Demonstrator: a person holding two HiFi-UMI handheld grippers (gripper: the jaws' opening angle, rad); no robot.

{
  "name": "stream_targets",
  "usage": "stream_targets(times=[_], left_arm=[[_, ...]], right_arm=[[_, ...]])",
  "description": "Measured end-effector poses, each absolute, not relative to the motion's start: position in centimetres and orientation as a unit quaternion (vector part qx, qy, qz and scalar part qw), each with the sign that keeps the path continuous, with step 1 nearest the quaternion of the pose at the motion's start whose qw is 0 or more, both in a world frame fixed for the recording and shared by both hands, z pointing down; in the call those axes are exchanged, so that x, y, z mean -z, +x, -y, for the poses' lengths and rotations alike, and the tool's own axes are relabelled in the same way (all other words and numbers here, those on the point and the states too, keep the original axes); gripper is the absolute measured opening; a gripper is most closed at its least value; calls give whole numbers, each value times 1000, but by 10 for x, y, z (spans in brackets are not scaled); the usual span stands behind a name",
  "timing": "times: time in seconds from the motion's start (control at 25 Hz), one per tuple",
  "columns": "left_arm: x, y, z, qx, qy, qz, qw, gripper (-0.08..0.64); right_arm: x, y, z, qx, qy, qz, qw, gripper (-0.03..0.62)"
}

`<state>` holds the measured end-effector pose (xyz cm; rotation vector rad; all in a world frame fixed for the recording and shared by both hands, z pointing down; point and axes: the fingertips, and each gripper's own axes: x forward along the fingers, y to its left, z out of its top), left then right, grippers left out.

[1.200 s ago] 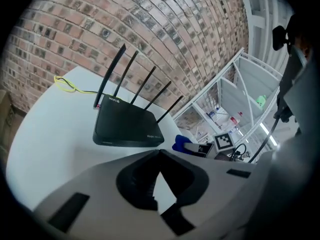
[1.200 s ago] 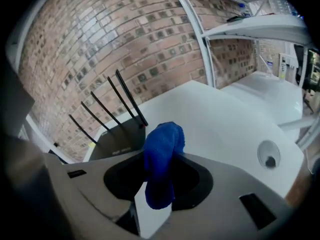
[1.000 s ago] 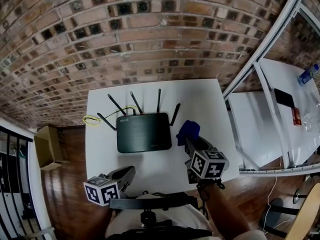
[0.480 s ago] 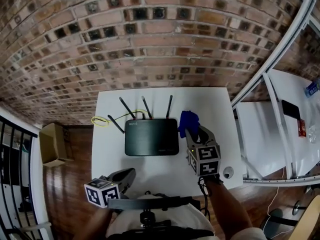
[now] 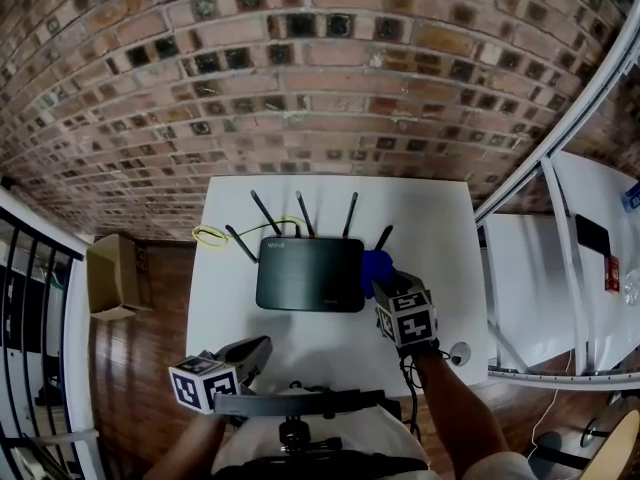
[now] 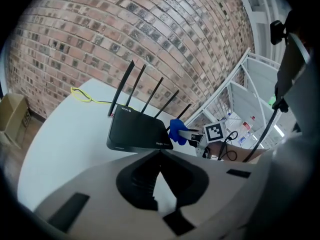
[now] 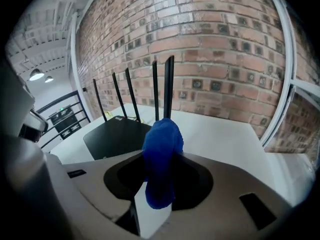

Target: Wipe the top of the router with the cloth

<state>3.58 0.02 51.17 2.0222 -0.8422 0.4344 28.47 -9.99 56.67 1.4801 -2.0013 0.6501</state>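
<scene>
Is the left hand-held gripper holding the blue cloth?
No, the blue cloth is clamped in the right hand-held gripper, and the left hand-held gripper has nothing between its jaws.

Brick wall [image 5: 300,68] behind white table [image 5: 230,298], dark wooden floor [image 5: 130,388], cardboard box [image 5: 115,278] off table's left edge, black railing [image 5: 30,308] farther left, white metal frame [image 5: 560,148] beyond right edge

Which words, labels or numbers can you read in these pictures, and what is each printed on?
"WiFi 6": white print on the router's top, by the antennas.
Small white print at the router's front right corner: too small to read.
Nothing else is legible.
</scene>
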Motion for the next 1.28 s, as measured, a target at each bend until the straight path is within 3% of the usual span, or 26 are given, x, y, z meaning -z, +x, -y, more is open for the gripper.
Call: stream_targets(times=[0.36,0.68,0.92,1.28], left_arm=[[-520,49,-10,-196,809,328,447,25],[-524,54,-14,-206,804,330,449,25],[-523,51,-17,-207,797,344,451,25],[-532,43,-24,-201,785,363,461,25]], right_arm=[[-597,308,91,-246,472,765,364,133],[-495,359,154,-54,468,813,343,133],[-438,335,178,54,396,849,346,132],[-502,312,151,79,258,859,435,132]])
